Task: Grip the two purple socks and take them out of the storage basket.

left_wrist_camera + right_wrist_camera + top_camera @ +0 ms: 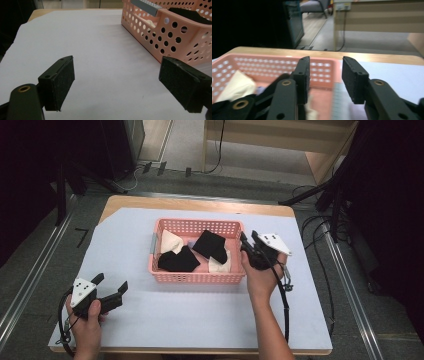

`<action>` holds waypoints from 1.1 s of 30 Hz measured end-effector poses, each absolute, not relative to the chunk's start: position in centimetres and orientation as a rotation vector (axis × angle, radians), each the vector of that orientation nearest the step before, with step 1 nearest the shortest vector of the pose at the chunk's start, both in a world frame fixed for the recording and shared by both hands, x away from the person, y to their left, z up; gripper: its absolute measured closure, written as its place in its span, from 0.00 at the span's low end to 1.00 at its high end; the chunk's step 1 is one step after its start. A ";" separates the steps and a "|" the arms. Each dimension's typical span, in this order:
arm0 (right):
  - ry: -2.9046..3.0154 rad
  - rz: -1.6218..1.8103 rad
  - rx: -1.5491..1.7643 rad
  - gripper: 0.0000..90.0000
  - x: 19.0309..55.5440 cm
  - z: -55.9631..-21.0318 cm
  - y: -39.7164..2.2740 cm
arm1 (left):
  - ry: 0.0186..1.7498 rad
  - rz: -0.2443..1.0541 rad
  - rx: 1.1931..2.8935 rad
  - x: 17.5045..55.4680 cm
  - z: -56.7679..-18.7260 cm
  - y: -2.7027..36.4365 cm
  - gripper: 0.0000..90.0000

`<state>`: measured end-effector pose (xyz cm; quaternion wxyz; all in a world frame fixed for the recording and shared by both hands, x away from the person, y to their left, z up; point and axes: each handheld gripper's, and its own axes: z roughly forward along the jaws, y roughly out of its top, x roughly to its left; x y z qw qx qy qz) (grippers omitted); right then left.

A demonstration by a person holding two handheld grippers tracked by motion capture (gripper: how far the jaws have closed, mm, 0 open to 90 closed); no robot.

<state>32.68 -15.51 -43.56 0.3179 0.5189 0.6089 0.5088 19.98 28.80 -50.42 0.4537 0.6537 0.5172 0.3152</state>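
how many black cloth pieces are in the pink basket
2: one black piece lies at the basket's front left, the other black piece toward its back right. Two white pieces lie beside them; more could be hidden underneath.

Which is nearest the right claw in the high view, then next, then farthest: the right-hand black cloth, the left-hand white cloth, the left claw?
1. Right-hand black cloth, in the pink basket, just left of the right claw.
2. Left-hand white cloth, at the basket's left end.
3. Left claw, near the table's front left.
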 end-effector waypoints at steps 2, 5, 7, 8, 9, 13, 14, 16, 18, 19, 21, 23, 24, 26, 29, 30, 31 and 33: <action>1.643 1.332 1.342 0.68 33.1 -43.4 -14.0 | 1.276 0.778 1.613 20.0 -50.4 28.8 0.16; 1.716 1.313 1.330 0.68 33.9 -43.1 -11.8 | 1.277 0.778 1.611 20.0 -50.4 28.8 0.16; 1.775 1.297 1.316 0.68 34.5 -42.9 -10.3 | 1.277 0.777 1.612 20.0 -50.4 28.8 0.16; 1.811 1.278 1.311 0.68 34.8 -42.9 -9.5 | 1.278 0.777 1.612 20.0 -50.4 28.8 0.16; 1.844 1.262 1.302 0.68 35.1 -43.0 -8.8 | 1.279 0.776 1.611 20.0 -50.4 28.8 0.16; 1.972 1.185 1.290 0.67 36.4 -43.5 -6.5 | 1.279 0.774 1.612 20.0 -50.4 28.8 0.16; 1.996 1.170 1.295 0.67 36.7 -43.6 -6.1 | 1.279 0.774 1.611 20.0 -50.4 28.8 0.16; 2.024 1.145 1.312 0.66 37.4 -43.8 -5.4 | 1.280 0.774 1.613 20.0 -50.4 28.8 0.16; 2.069 1.097 1.333 0.65 38.2 -44.2 -4.7 | 1.282 0.773 1.611 20.0 -50.4 28.8 0.16; 2.090 1.070 1.332 0.65 38.6 -44.4 -4.4 | 1.279 0.770 1.612 20.0 -50.4 28.9 0.16; 2.125 1.034 1.330 0.62 39.2 -45.0 -3.9 | 1.277 0.769 1.609 20.0 -50.4 28.9 0.16; 2.172 0.991 1.352 0.59 39.7 -45.8 -3.4 | 1.279 0.767 1.612 20.0 -50.4 28.9 0.16; 2.207 0.961 1.357 0.56 40.0 -46.4 -3.2 | 1.279 0.766 1.611 20.0 -50.4 28.9 0.16; 2.271 0.867 1.358 0.51 40.3 -47.5 -2.8 | 1.278 0.767 1.604 20.0 -50.4 28.9 0.16; 2.302 0.852 1.382 0.40 40.6 -48.0 -2.6 | 1.277 0.766 1.604 20.0 -50.5 28.9 0.16; 2.327 0.833 1.373 0.40 40.8 -48.3 -2.7 | 1.278 0.767 1.604 20.0 -50.4 28.9 0.16; 2.349 0.785 1.356 0.40 40.8 -48.6 -2.8 | 1.278 0.768 1.604 20.0 -50.5 28.9 0.16; 2.383 0.668 1.269 0.40 40.8 -49.2 -2.7 | 1.277 0.769 1.606 20.0 -50.4 28.9 0.16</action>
